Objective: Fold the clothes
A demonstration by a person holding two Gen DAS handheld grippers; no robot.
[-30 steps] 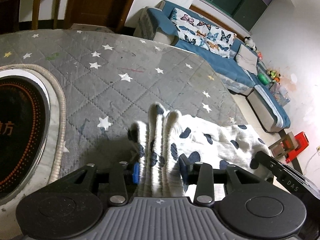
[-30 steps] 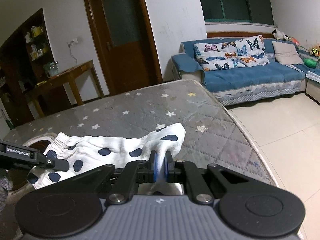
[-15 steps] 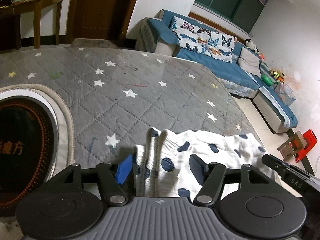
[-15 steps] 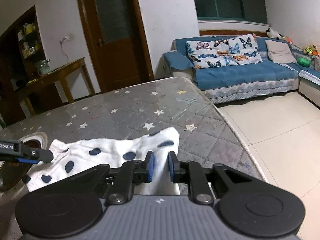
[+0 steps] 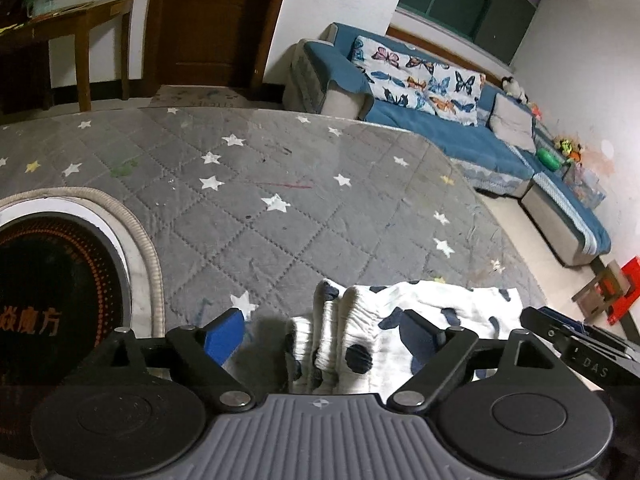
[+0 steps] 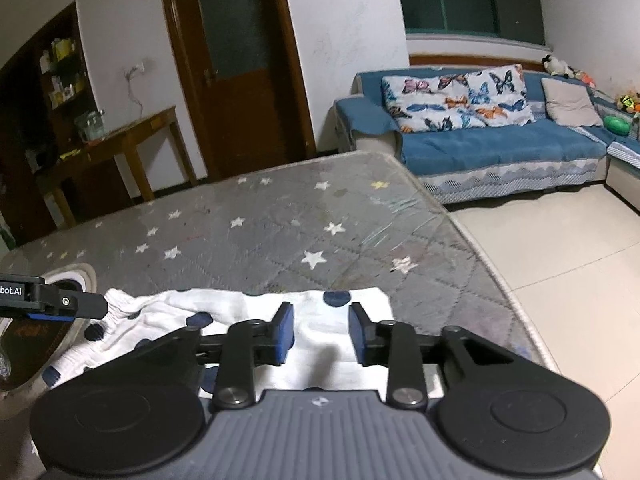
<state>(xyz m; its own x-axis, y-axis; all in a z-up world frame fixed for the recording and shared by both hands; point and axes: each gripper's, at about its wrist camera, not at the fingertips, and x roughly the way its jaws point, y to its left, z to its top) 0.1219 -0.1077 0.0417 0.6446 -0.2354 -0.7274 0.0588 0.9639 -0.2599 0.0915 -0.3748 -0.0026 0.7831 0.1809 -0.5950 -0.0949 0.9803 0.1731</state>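
Polka-dot garment (image 6: 240, 312): white cloth with dark navy dots, lying on the grey star-print quilted cover (image 5: 280, 184) at its near edge, the long axis running left to right between the 2 grippers. Left gripper (image 5: 320, 336): fingers spread wide, holding nothing; the ribbed, bunched end of the cloth (image 5: 340, 320) sits between and just ahead of the blue pads. Right gripper (image 6: 322, 334): fingers also parted and empty, poised over the flatter, squared end (image 6: 360, 300). Each gripper is nearest its own end, so neither has the advantage. Whether this layout is a finished fold just laid down or a stage between folds cannot be settled. Legible writing: "bot.AI" on the left gripper's body as seen from the right wrist; "DAS" on the right gripper's body as seen from the left wrist; orange Chinese characters on the round black inset (image 5: 52, 304), not fully readable.
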